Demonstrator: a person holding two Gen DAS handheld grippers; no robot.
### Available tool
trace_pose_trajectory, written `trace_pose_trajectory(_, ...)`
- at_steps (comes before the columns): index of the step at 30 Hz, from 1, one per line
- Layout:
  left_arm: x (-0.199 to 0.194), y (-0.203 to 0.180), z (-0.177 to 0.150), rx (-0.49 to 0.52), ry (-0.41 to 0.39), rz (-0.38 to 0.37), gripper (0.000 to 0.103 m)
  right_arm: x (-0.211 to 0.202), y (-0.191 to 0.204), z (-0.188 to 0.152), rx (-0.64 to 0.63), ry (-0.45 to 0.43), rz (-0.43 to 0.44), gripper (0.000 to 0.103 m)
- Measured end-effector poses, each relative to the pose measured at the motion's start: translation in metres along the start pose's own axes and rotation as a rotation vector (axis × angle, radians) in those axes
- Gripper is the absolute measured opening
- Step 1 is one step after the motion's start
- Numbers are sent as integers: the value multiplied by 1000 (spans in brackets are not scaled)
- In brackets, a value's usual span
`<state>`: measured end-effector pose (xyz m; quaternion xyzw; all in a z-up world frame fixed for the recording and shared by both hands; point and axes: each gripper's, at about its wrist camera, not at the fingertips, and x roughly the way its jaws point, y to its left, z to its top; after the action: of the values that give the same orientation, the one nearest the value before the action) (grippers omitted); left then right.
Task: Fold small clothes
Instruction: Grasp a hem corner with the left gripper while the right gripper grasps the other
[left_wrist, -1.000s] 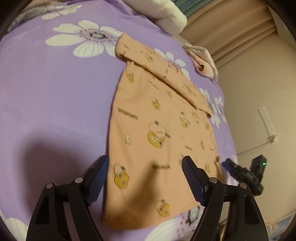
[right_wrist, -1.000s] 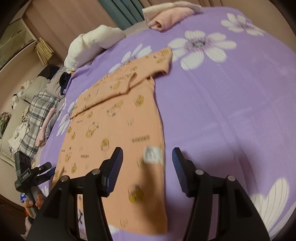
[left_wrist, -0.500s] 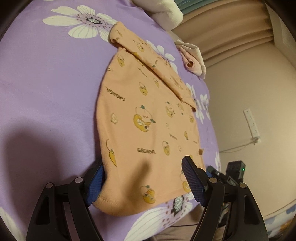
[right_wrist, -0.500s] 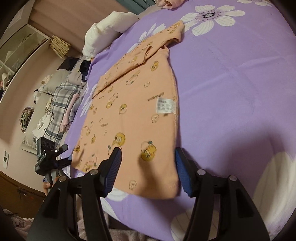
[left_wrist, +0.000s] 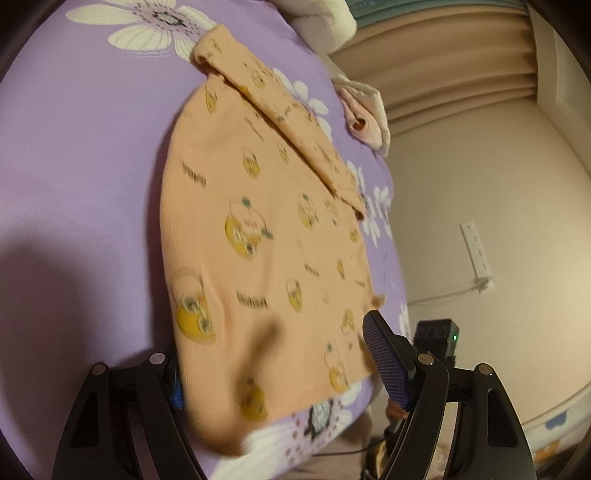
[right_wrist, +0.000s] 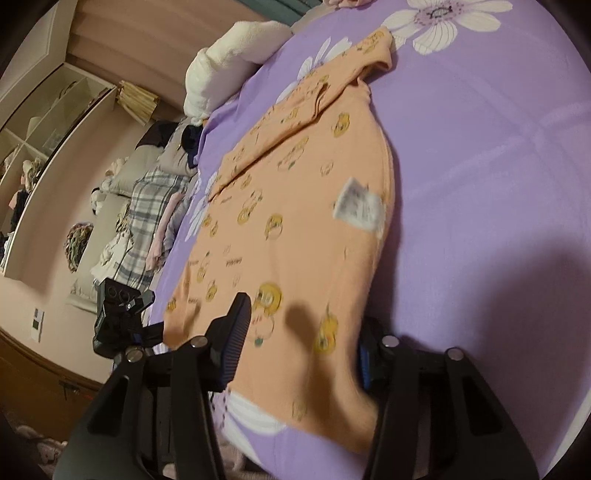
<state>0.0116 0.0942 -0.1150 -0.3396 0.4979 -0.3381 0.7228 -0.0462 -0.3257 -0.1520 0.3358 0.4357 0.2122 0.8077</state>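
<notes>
A small orange shirt (left_wrist: 266, 229) printed with yellow cartoon figures lies flat on the purple flowered bed sheet (left_wrist: 85, 155), its sleeves folded across the far end. My left gripper (left_wrist: 275, 354) is at the near hem with its jaws wide apart. One finger is hidden under the hem corner and the other finger (left_wrist: 384, 362) stands above the cloth. In the right wrist view the shirt (right_wrist: 303, 206) shows its white care label (right_wrist: 358, 206). My right gripper (right_wrist: 303, 325) straddles the other hem corner, jaws closing with cloth between them, one finger tucked under the edge.
A white folded blanket (left_wrist: 325, 22) and a pink folded garment (left_wrist: 364, 114) lie at the far end of the bed. The bed edge runs just below the hem. A plaid clothes pile (right_wrist: 147, 221) and shelves (right_wrist: 55, 122) stand to the left; a wall socket (left_wrist: 476, 251) is on the right.
Both grippers came down to the shirt's near hem, and each now has one finger slipped under a hem corner. The right jaws have narrowed.
</notes>
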Motion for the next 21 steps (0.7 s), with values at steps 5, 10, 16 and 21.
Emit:
trace_pose_trajectory(5, -2, -2, -10, 3, 5, 3, 78, -9, 1, -12, -6, 15, 3, 48)
trace_pose_trajectory(10, 4, -1, -3, -22, -27, 45, 66, -2, 2, -11, -7, 8, -13, 38)
trace_pose_trajectory(16, 7, 7, -4, -71, -17, 104, 21, 6, 3, -7, -10, 0, -46, 17)
trace_pose_trajectory(21, 4, 8, 0, -80, -27, 97, 7, 5, 9, -3, -34, -6, -84, 8)
